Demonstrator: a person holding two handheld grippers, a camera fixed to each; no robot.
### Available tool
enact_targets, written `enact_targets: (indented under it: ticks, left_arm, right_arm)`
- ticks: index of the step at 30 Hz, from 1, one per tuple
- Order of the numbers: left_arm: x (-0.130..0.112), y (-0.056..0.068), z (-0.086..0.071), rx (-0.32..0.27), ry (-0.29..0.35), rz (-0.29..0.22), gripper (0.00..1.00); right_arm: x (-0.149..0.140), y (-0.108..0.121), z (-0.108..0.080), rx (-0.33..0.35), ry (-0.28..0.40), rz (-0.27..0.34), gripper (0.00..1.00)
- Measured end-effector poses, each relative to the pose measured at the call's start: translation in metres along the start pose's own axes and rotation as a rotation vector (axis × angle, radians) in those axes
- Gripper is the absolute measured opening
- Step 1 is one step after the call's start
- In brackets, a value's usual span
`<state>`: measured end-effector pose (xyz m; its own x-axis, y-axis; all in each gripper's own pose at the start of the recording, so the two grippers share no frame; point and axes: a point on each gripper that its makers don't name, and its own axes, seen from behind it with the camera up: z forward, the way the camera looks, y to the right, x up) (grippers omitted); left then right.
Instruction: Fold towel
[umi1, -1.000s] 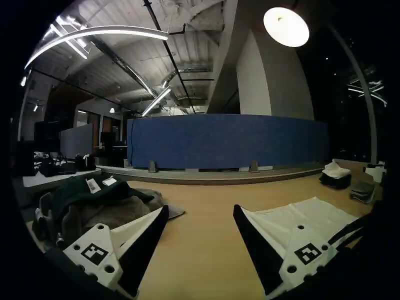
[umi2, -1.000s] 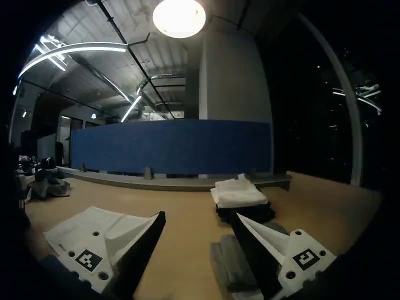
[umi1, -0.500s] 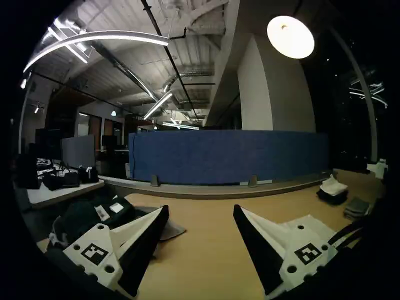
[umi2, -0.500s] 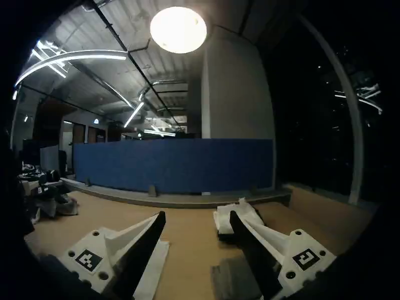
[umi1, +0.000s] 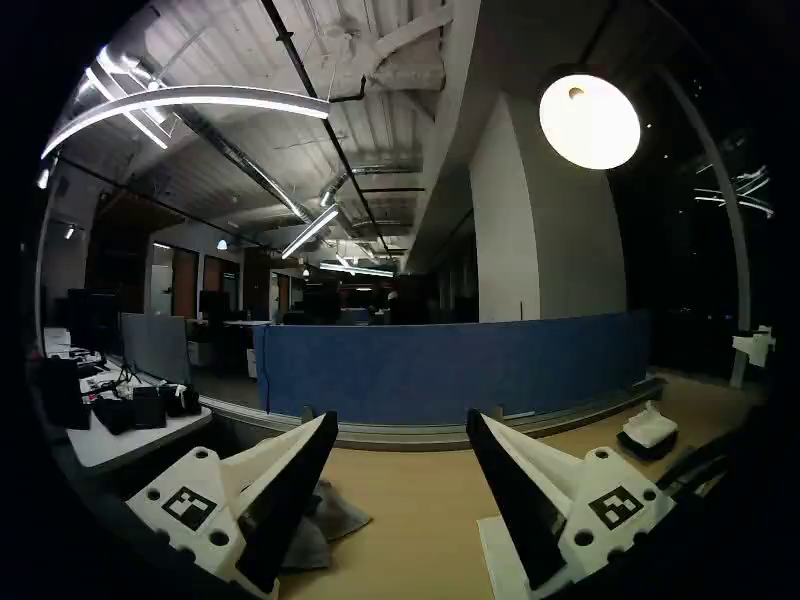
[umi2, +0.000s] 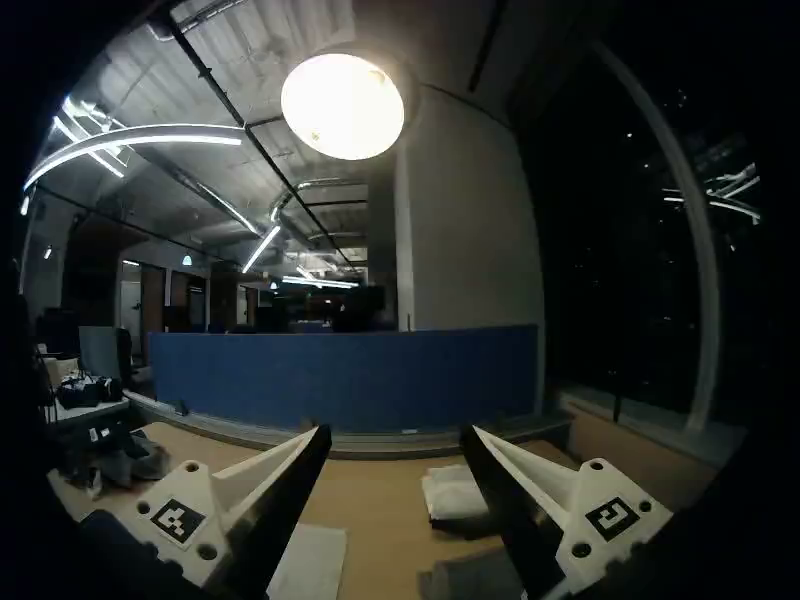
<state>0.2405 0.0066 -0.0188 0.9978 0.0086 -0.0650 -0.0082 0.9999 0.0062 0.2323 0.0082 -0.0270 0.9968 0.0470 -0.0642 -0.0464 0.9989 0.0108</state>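
1. The left gripper (umi1: 400, 415) has its two white-and-black fingers spread well apart, with nothing between them. A light wooden table top (umi1: 420, 500) shows below them.
2. The flat white cloth towel (umi1: 492, 555) lies on that table under the inner edge of this gripper's right-hand finger, which hides part of it.
3. A crumpled grey cloth (umi1: 335, 515) lies by the left-hand finger, partly behind it.
4. Ahead and off to the right, a small folded white towel (umi1: 650, 428) sits on a dark stack. A long blue fabric partition (umi1: 450, 370) crosses straight ahead.
5. The right gripper (umi2: 395, 430) is likewise spread apart and grips nothing.
6. In the right gripper view the flat white cloth towel (umi2: 312, 560) lies just beside the left-hand finger, low down.
7. The folded white towel (umi2: 450, 492) sits just ahead, against the right-hand finger's inner edge, and a folded grey cloth (umi2: 468, 580) lies nearer, below it.
8. A round glowing ceiling lamp (umi2: 345, 105) hangs high ahead.
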Motion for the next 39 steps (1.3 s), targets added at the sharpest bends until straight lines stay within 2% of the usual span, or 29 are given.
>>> enact_targets:
  ticks: [6,9,12,17,20,23,30,33,39]
  left_arm:
    - [0.009,0.004,0.001,-0.012,-0.004,-0.003,0.96]
    - [0.008,0.007,0.002,-0.024,-0.019,-0.008,0.96]
    - [0.001,0.016,0.003,-0.054,-0.048,-0.004,0.96]
    - [-0.020,0.041,0.003,-0.152,-0.132,0.039,0.96]
    - [-0.034,0.054,0.000,-0.210,-0.186,0.068,0.96]
    - [-0.049,0.068,-0.007,-0.284,-0.246,0.100,0.96]
    - [-0.092,0.105,-0.029,-0.494,-0.403,0.185,0.96]
    - [-0.102,0.115,-0.036,-0.546,-0.441,0.201,0.96]
    - [-0.111,0.125,-0.042,-0.580,-0.467,0.204,0.96]
  right_arm:
    - [0.009,-0.002,0.000,0.002,-0.004,0.022,1.00]
    - [0.009,-0.003,0.001,0.002,-0.014,0.008,1.00]
    - [0.005,-0.007,0.003,0.014,-0.034,-0.023,1.00]
    - [-0.007,-0.027,0.004,0.091,-0.105,-0.086,1.00]
    - [-0.017,-0.041,0.003,0.159,-0.163,-0.117,1.00]
    - [-0.030,-0.055,0.000,0.235,-0.238,-0.129,1.00]
    - [-0.075,-0.087,-0.020,0.433,-0.474,-0.186,1.00]
    - [-0.084,-0.094,-0.025,0.471,-0.511,-0.223,1.00]
    - [-0.093,-0.101,-0.028,0.497,-0.528,-0.253,1.00]
